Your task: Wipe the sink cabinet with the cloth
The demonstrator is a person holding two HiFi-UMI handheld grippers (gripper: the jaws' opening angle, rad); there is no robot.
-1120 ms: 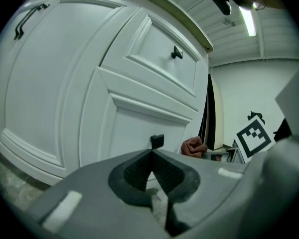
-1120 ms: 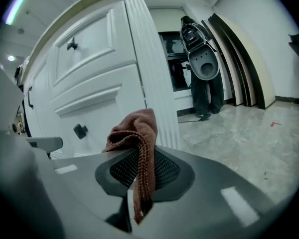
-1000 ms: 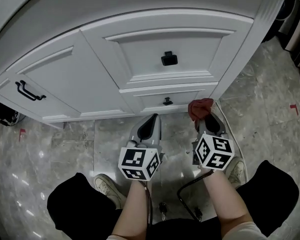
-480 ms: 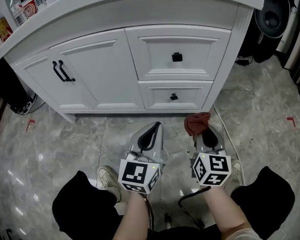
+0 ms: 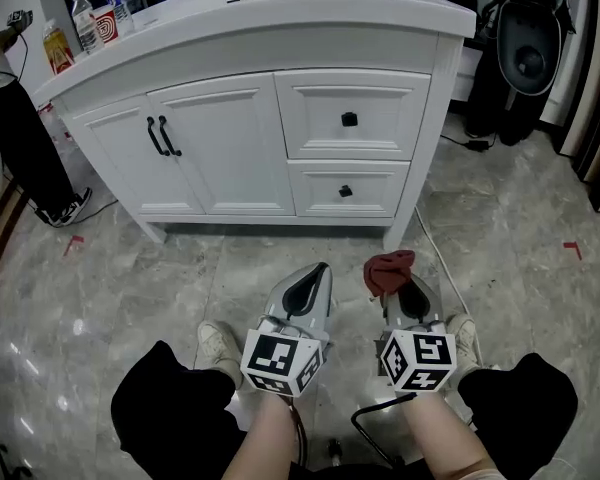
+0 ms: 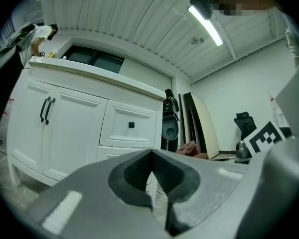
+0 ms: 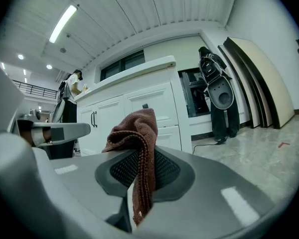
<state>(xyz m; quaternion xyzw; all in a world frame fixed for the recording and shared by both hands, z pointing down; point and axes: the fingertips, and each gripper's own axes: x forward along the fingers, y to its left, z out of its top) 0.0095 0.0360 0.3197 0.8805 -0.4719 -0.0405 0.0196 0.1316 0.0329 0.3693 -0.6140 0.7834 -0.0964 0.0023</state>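
Presently held: cloth [image 7: 137,129], dark red-brown, pinched in the right gripper [image 5: 403,288], whose jaws are closed on it; a loose fold stands above the tips.

Left gripper [image 5: 314,278]: jaws brought together at the tips, nothing between them.

Sink cabinet [image 5: 230,153]: white, straight ahead of both grippers and well apart from them across the floor [image 5: 510,228]; nothing touches it. Both pairs of jaws point at its front.

The cloth-bearing gripper sits opposite the drawers [image 5: 352,118]; the doors [image 5: 205,148] lie further left. Judged: the cloth must travel forward, drawer end nearest.
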